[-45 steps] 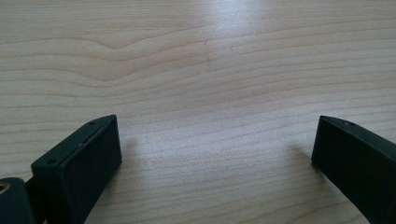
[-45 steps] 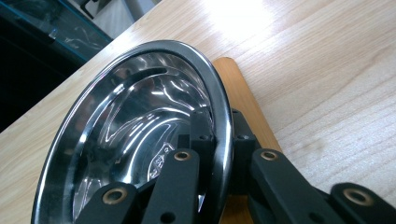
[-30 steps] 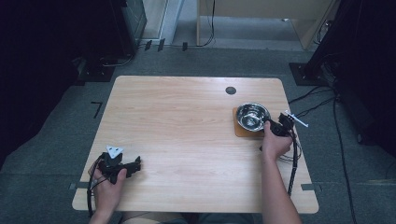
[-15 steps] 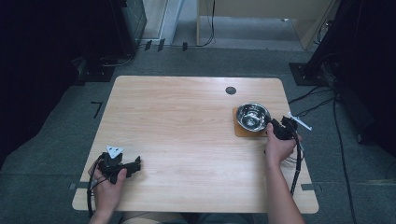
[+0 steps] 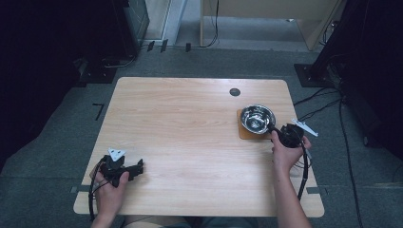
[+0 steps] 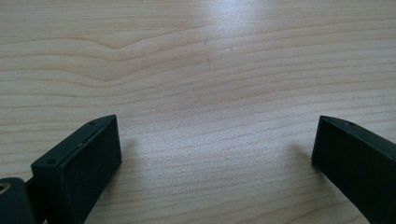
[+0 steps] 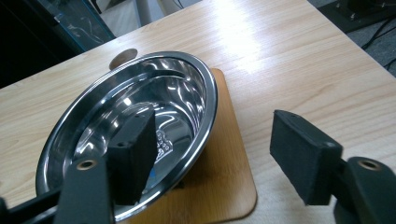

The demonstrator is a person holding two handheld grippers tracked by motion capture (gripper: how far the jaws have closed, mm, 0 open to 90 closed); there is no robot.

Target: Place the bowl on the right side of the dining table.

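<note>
A shiny steel bowl (image 5: 257,118) (image 7: 126,126) sits on a thin square wooden mat (image 5: 243,134) (image 7: 229,182) at the right side of the table. My right gripper (image 5: 273,129) (image 7: 212,135) is open at the bowl's near right edge. In the right gripper view one jaw hangs inside the bowl and the other outside it over the table, so the rim runs between them without being pinched. My left gripper (image 5: 140,167) (image 6: 215,140) rests open on bare wood near the front left corner, with nothing between its jaws.
The light wooden table (image 5: 190,142) has a round dark cable hole (image 5: 234,92) behind the bowl. Cables (image 5: 304,175) trail from the right gripper past the table's right edge. Dark equipment and floor cables surround the table.
The right hand and gripper have shifted slightly right and toward the near edge beside the bowl. The bowl and the left gripper have not moved.
</note>
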